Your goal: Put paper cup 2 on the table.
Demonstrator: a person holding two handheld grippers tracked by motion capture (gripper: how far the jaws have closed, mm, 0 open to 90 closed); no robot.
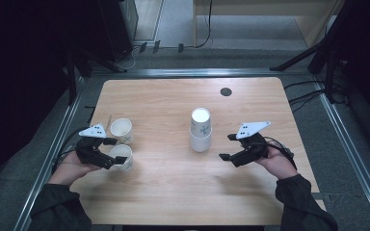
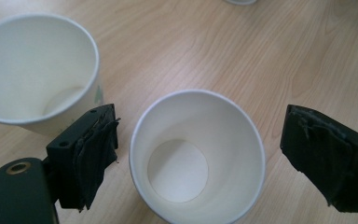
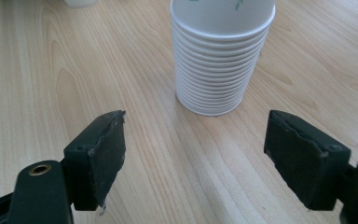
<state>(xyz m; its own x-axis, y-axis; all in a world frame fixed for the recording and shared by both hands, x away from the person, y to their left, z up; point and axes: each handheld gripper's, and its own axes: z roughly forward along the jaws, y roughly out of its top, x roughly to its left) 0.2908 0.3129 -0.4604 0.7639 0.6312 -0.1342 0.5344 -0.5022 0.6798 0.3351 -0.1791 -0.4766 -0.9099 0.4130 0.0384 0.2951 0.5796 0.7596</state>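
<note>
A white paper cup stands upright and empty on the near-left part of a wooden table, framed between the jaws of the left gripper. Seen from the left gripper view, the cup sits mouth up with a clear gap of bare wood on either side; the pads do not press its wall, and the jaws stand wide apart with nothing in their grasp.

Just beyond it, a little farther from the person, a second paper cup stands upright, also empty; in the left gripper view this cup rises just behind the left-hand jaw. Whether the two cups touch cannot be told.

At the middle of the table, a stack of paper cups stands mouth down, its nested rims ringed one above another in the right gripper view.

To the right of the stack and a little nearer, the right gripper is held in the person's hand, its jaws aimed toward the stack and spread wide over bare wood, holding nothing and well short of the stack.

A small dark round hole marks the far side of the tabletop. Dark sleeves enter from the near edge.
</note>
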